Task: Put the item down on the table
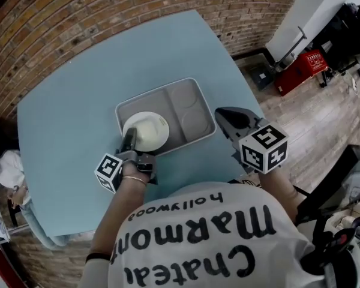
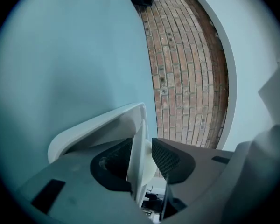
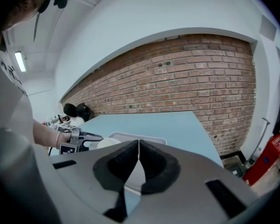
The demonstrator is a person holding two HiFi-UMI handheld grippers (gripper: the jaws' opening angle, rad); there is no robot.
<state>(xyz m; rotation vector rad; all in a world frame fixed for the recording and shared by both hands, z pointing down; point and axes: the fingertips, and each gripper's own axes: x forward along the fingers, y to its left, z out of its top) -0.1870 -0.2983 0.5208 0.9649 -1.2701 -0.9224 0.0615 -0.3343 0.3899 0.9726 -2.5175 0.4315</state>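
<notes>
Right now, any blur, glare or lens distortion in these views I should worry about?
Head view: sharp, even light, no glare on the round white plate; the red brick wall bows at the edges. Left gripper view: heavy fisheye, dark vignette, plate rim soft up close. Right gripper view: fisheye curves the wall; background sharp.

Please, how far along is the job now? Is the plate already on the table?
Done: the left tool grips the white plate by its rim. In hand: the plate is over the grey tray. Left: set it on the blue table. The right tool is shut, empty.
</notes>
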